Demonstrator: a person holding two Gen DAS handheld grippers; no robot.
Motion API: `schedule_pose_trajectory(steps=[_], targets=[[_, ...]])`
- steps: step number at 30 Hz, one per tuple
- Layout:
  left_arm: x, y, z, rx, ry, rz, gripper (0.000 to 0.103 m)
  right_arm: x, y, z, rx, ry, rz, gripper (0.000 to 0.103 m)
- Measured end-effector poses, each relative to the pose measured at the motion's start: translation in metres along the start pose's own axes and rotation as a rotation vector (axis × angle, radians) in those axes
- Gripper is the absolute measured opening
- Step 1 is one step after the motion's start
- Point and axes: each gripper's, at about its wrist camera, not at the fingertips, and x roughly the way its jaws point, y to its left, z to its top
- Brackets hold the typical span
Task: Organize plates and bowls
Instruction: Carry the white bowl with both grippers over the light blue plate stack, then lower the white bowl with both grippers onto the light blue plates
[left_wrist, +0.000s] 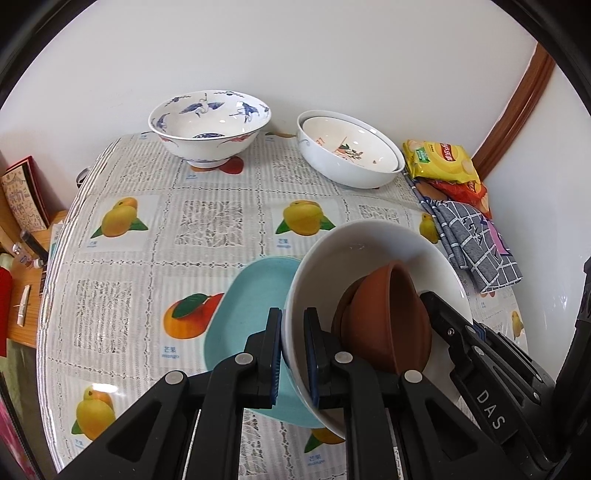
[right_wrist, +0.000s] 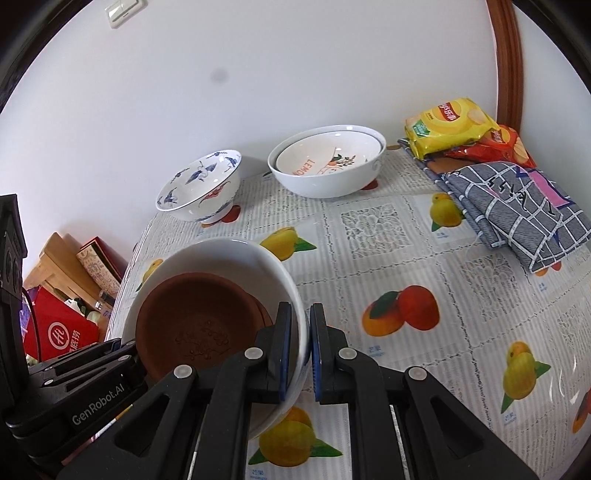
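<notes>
Both of your grippers are clamped on the same white bowl (left_wrist: 369, 258). Your left gripper (left_wrist: 293, 354) pinches its rim on one side, one pad outside the wall and one inside. Your right gripper (right_wrist: 299, 347) pinches the opposite rim the same way, jaws narrow with only the bowl wall between the pads.

The white bowl is tilted and appears held clear of the table (left_wrist: 147, 258). Inside it sit nested brown dishes (right_wrist: 192, 325), leaning against the bowl's inner wall; the upper one shows an embossed pattern on its floor.

All positions below are relative to the white bowl:
- Light blue plate (left_wrist: 247, 314): flat on the fruit-print tablecloth, just beside and partly under the bowl on your left gripper's side.
- Blue-patterned bowl (left_wrist: 208, 125): upright, well beyond it at the table's far edge near the wall.
- Large white bowl (right_wrist: 325, 181) with a smaller printed bowl (right_wrist: 325, 158) nested inside: also well beyond it, beside the blue-patterned bowl.
- Yellow snack bag (right_wrist: 448, 125) lying over a red bag (right_wrist: 506, 144): far corner, beyond and to the right.
- Folded checked cloth (right_wrist: 517, 206): to the right, just in front of the bags.
</notes>
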Motion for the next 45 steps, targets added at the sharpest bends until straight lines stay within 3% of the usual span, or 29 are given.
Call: schedule_pose_trajectory(steps=[45], targets=[[0.026, 0.037, 0.001, -0.057, 0.049, 0.04, 0.012, 0.044, 0.021, -0.003, -0.027, 0.061, 0.037, 0.01]])
